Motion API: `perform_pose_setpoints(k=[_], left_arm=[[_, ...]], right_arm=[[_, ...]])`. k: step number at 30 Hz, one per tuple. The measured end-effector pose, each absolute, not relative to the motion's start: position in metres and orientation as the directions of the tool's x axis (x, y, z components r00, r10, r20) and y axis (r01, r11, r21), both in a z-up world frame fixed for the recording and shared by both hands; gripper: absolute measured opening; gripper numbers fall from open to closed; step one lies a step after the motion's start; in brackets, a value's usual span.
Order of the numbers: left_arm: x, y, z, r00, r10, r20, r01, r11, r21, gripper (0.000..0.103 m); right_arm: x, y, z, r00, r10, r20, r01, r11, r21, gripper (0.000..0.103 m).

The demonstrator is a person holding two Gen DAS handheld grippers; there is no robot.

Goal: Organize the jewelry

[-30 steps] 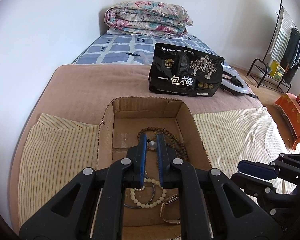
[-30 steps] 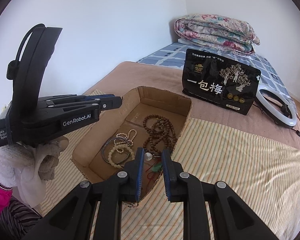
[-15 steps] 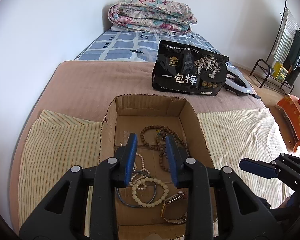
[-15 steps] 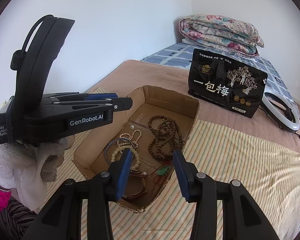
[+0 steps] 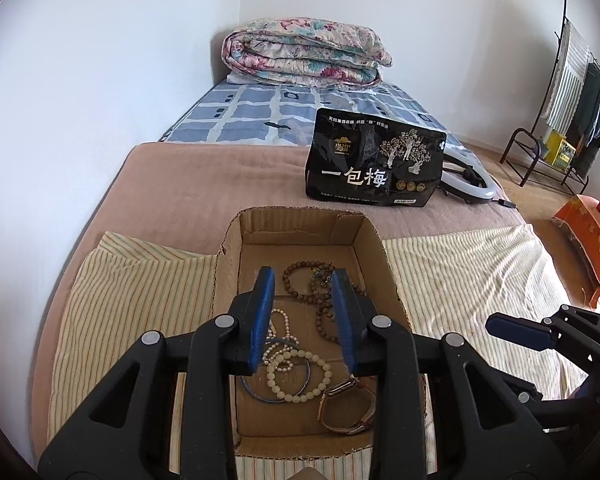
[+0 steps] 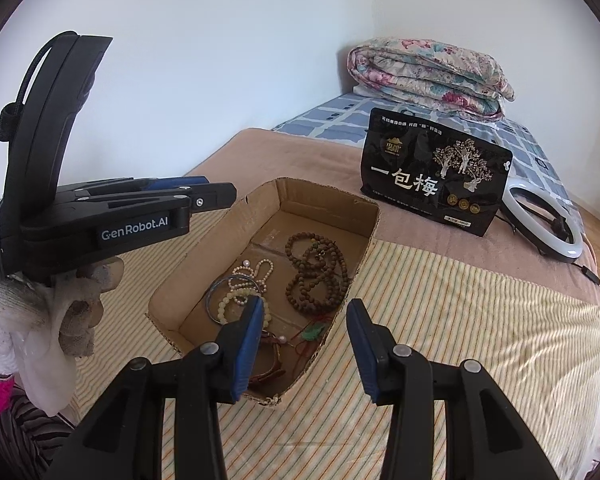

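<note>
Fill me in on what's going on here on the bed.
A person with a gripper in each hand is sorting jewelry in a cardboard box on a striped cloth. The left gripper and right gripper both hover open and empty above it. Inside lie a brown bead necklace, pale bead bracelets, a watch and a green pendant.

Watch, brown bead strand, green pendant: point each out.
watch (image 5: 337, 393): left wrist view, on its face.
brown bead strand (image 6: 316, 276): right wrist view, on the coiled beads.
green pendant (image 6: 313, 332): right wrist view, on the green stone.
</note>
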State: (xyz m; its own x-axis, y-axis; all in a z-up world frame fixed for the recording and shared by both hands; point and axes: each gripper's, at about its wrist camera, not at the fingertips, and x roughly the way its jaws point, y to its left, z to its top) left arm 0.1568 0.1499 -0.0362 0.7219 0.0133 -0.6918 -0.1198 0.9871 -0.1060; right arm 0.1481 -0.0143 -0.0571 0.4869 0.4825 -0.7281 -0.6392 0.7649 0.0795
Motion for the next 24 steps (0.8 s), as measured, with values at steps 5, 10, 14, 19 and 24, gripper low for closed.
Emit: perform_pose_setpoints(k=[5, 10, 14, 19, 24], left_arm=[[0.139, 0.144, -0.022, 0.744, 0.039, -0.667, -0.127, 0.988, -0.084, 0.029], [0.118, 0.134, -0.008, 0.760, 0.037, -0.648, -0.116, 0.990, -0.079, 0.029], [0.097, 0.122, 0.003, 0.778, 0.039, -0.627, -0.102, 0.993, -0.065, 0.029], [0.077, 0.109, 0.008, 0.777, 0.039, -0.629, -0.092, 0.994, -0.051, 0.029], [0.059, 0.098, 0.008, 0.776, 0.038, -0.629, -0.079, 0.996, -0.037, 0.037]], right_arm=[[0.140, -0.028, -0.048, 0.505, 0.479, -0.718, -0.630, 0.773, 0.073, 0.046], [0.130, -0.046, -0.038, 0.537, 0.471, -0.700, -0.612, 0.789, 0.061, 0.046], [0.121, -0.062, -0.030, 0.560, 0.464, -0.687, -0.592, 0.803, 0.060, 0.046], [0.108, -0.080, -0.022, 0.596, 0.444, -0.669, -0.566, 0.823, 0.042, 0.056], [0.101, -0.098, -0.018, 0.613, 0.434, -0.660, -0.539, 0.841, 0.053, 0.063]])
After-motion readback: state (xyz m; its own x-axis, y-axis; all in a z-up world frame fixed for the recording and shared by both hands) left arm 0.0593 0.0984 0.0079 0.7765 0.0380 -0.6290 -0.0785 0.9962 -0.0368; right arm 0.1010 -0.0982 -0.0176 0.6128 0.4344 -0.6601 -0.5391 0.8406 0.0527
